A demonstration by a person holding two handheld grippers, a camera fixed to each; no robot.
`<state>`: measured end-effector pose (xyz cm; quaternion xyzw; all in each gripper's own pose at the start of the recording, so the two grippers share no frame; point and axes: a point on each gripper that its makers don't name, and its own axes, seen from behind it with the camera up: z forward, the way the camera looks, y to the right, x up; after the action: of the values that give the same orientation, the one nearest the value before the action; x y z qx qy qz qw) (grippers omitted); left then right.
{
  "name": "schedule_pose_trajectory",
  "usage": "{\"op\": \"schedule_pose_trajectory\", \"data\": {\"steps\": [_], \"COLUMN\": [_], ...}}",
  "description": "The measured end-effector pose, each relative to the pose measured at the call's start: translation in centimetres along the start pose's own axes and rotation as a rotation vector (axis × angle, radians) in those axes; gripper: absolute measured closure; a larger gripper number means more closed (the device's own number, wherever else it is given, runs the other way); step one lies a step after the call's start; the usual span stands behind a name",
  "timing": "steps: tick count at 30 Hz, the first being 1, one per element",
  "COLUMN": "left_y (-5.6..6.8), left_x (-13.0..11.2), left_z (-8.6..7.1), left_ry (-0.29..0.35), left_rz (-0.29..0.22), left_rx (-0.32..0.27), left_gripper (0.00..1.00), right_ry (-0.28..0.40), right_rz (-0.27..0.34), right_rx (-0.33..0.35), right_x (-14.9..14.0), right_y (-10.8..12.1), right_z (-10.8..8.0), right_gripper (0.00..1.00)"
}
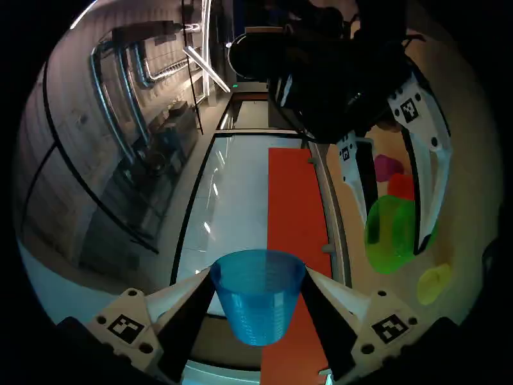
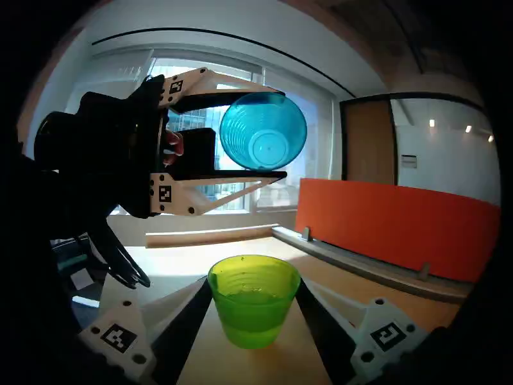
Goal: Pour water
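My left gripper (image 1: 258, 282) is shut on a translucent blue cup (image 1: 260, 298). In the right gripper view that gripper (image 2: 277, 135) hangs high, turned on its side, with the blue cup (image 2: 263, 131) lying horizontal, its base toward the camera. Below it my right gripper (image 2: 254, 289) is shut on a green cup (image 2: 254, 300), upright above the wooden table (image 2: 192, 256), with some water in its lower part. In the left gripper view the right gripper (image 1: 397, 228) holds the green cup (image 1: 385, 240) off to the right.
An orange partition (image 2: 397, 224) runs along the table's far edge, with large windows (image 2: 192, 122) beyond. Magenta (image 1: 386, 168), red (image 1: 402, 186) and yellow (image 1: 434, 283) cups stand on the table near the right gripper. A hand grips the left gripper's handle.
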<state>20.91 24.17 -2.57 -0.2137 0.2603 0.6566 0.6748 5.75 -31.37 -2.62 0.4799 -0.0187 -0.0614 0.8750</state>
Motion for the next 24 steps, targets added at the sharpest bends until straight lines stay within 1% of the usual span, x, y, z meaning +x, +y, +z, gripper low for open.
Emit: {"op": "schedule_pose_trajectory", "data": {"steps": [4,9,14,20,24], "left_y": [-0.2,-0.2,-0.1,0.3,0.6], "left_x": [-0.3,-0.6,-1.7,-2.7,-2.9], "left_z": [-0.1,-0.1,0.0,-0.1,-0.2], "left_ry": [-0.004,0.005,-0.001,-0.012,-0.018], "left_rz": [-0.099,-0.258,-0.422,-0.581,-0.691], "left_rx": [0.007,-0.002,-0.009,-0.022,-0.031], "left_gripper": [0.13,0.13,0.12,0.12,0.12], "right_ry": [0.001,0.004,0.007,0.011,0.015], "right_rz": [0.0,-0.001,-0.005,-0.007,-0.007], "right_rx": [-0.005,-0.008,-0.014,-0.019,-0.022], "right_x": [0.1,0.2,0.5,0.7,0.9], "right_y": [0.1,0.3,0.4,0.5,0.6], "right_z": [-0.1,-0.3,-0.4,-0.7,-0.8], "right_gripper": [0.09,0.09,0.09,0.09,0.09]}}
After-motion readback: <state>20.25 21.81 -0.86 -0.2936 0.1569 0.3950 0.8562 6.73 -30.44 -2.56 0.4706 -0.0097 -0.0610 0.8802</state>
